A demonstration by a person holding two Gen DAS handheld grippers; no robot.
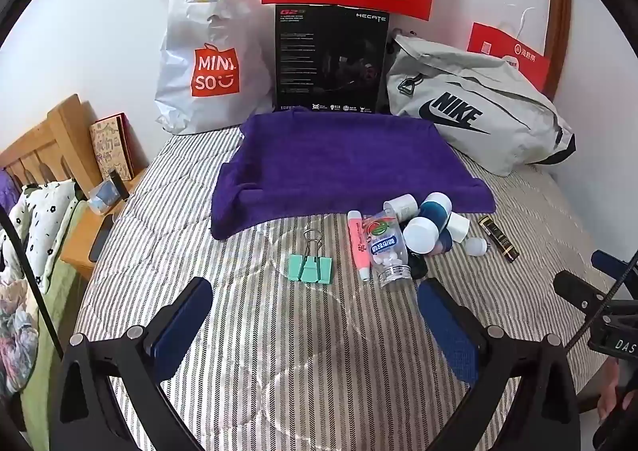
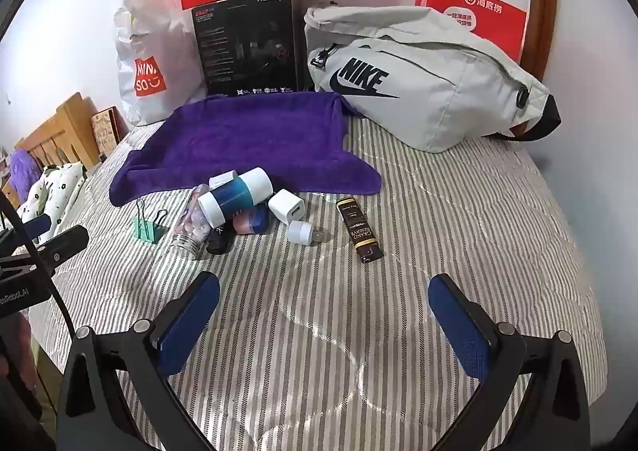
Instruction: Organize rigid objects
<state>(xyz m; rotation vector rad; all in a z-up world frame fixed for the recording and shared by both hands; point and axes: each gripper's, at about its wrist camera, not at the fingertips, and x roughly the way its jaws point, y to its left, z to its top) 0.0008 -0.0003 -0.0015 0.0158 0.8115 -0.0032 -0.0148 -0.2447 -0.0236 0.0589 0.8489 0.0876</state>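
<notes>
Both my claws hang released over the bed, left claw (image 1: 315,299) and right claw (image 2: 323,293) gripping nothing. The bottle pile (image 2: 235,197) sits mid-bed against the purple towel (image 2: 247,136); nudge one and neighbours roll off.

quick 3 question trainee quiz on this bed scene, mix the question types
1. True or false: the green binder clip lies on the purple towel.
2. Which item lies apart, to the right of the pile? A) dark chocolate bar B) pink tube C) clear pill bottle
3. Fill in: the jaws of the left gripper and the right gripper are both ____.

Key: 1 false, it lies on the striped quilt; 2 A; 3 open.
</notes>
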